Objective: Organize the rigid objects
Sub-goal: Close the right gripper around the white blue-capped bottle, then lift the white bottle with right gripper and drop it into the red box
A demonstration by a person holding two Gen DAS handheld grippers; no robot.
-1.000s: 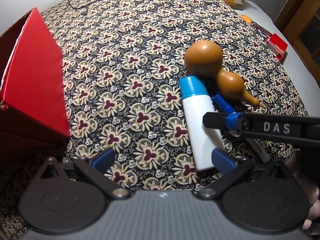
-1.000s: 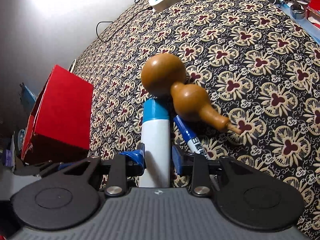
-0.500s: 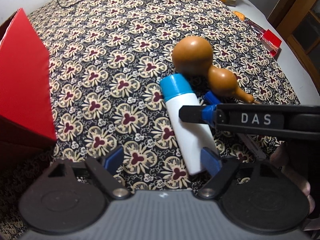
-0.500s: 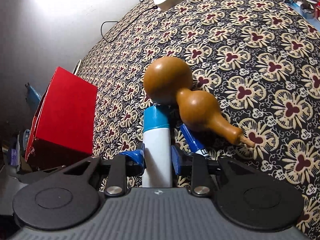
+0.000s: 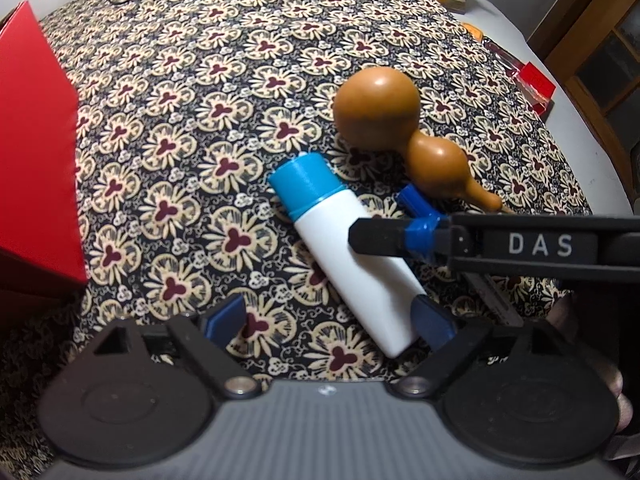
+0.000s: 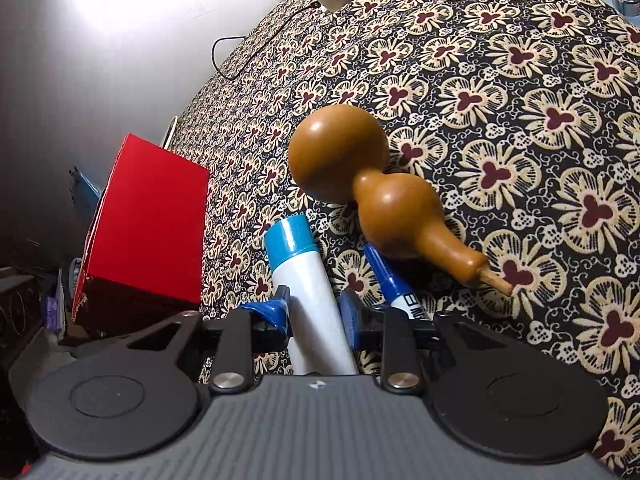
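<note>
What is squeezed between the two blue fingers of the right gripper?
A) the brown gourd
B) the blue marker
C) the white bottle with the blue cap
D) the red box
C: in the right wrist view the right gripper has its blue pads against both sides of the white bottle, its jaws having just been closing on it.

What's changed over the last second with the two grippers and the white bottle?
The right gripper has been closing on the white bottle, and its pads now press its sides. The left gripper narrowed, then reopened, and holds nothing. The bottle, gourd, blue marker and red box lie as before.
</note>
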